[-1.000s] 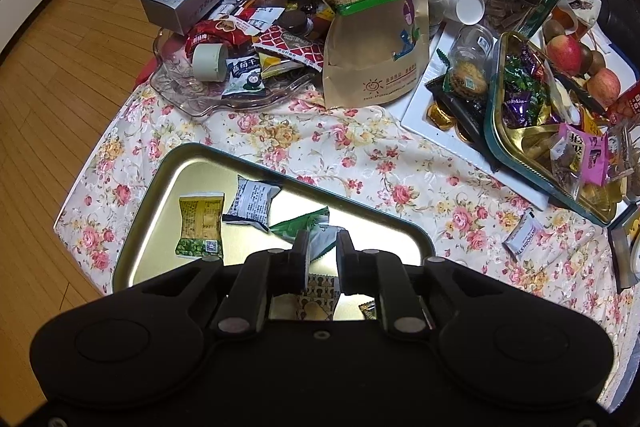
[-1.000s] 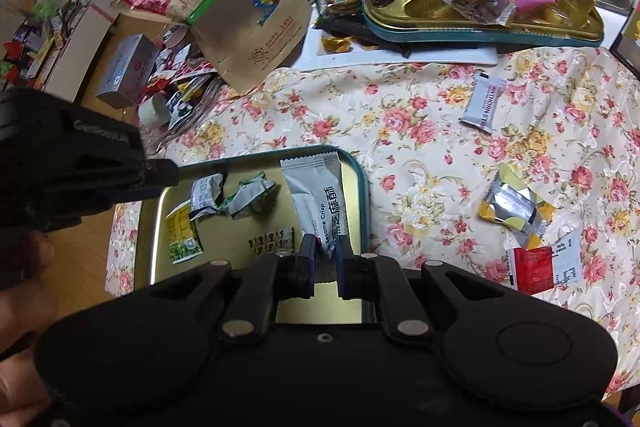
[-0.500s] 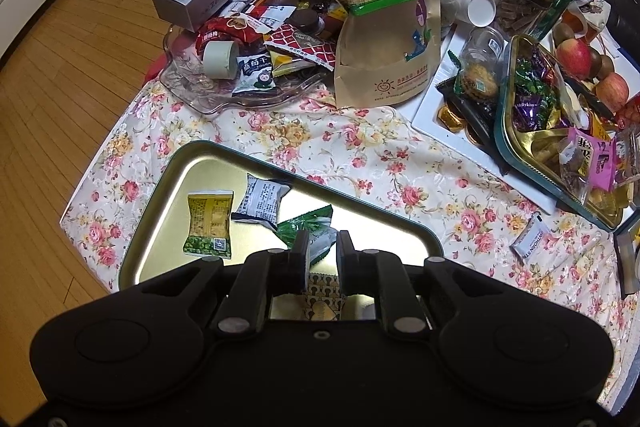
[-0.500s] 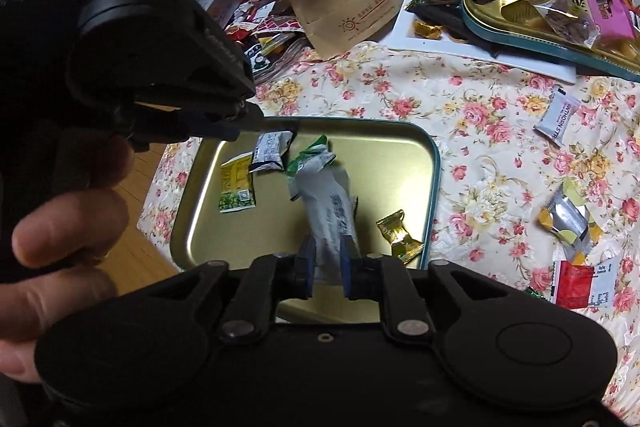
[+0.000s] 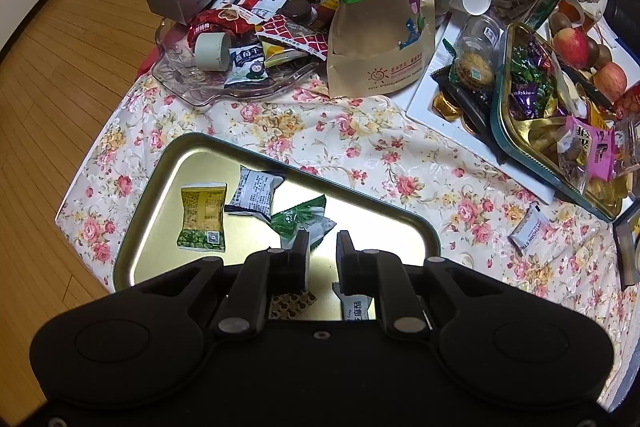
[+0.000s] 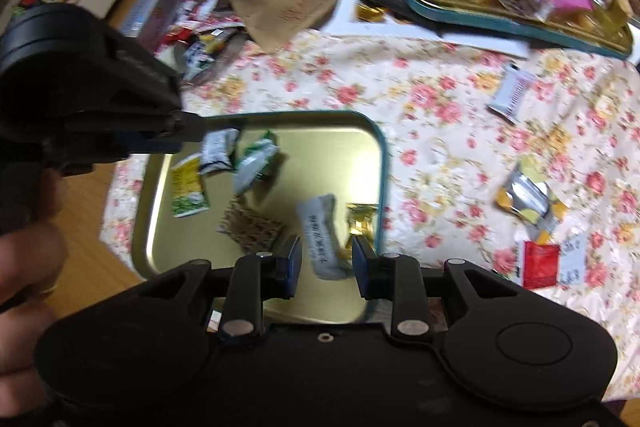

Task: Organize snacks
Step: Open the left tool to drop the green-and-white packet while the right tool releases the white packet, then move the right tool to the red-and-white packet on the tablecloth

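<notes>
The right gripper (image 6: 326, 253) is over the gold tray (image 6: 362, 125). Its jaws are opening, and a grey pack (image 6: 320, 233) sits between them, not pinched. A gold candy (image 6: 360, 221) lies just beside it. The left gripper (image 5: 322, 245) has a small gap and holds nothing. Farther in the tray lie a yellow pack (image 5: 202, 217), a white pack (image 5: 256, 191) and a green pack (image 5: 304, 219). More snacks sit on the flowered cloth (image 5: 360, 143) beyond.

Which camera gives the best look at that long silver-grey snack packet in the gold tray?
The right wrist view. There the silver-grey packet shows nearly whole, though blurred, lying in the gold tray between the opening jaws of the right gripper. The left wrist view shows only one end of it, behind the gripper's fingers.
</notes>
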The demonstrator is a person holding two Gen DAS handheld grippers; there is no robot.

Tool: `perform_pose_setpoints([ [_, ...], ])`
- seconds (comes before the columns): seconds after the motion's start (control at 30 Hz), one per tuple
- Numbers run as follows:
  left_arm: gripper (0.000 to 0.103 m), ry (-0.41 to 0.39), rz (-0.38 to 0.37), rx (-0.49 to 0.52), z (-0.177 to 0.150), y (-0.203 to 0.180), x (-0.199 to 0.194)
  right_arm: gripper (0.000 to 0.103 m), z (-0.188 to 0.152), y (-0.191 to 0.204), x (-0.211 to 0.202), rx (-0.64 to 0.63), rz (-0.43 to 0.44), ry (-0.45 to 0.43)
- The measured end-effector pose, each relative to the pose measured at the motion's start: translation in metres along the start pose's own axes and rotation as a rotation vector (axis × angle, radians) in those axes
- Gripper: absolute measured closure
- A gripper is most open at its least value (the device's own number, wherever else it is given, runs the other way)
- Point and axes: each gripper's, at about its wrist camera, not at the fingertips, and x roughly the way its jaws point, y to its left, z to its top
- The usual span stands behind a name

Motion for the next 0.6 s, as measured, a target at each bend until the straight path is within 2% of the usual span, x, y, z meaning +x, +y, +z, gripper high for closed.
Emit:
perform_pose_setpoints([
  [0.17,0.081,0.015,-0.015,0.007,-0.001,-0.003,0.002,0.072,0.001,-0.012,0.009,0.070,-0.069,0.051],
  [0.33,0.081,0.049,-0.038,0.043,-0.004,-0.012,0.008,0.071,0.003,-0.039,0.012,0.227,-0.096,0.063],
  [0.6,0.081,0.076,-0.054,0.133,-0.015,-0.040,0.014,0.071,0.006,-0.071,-0.001,0.306,-0.121,0.030],
])
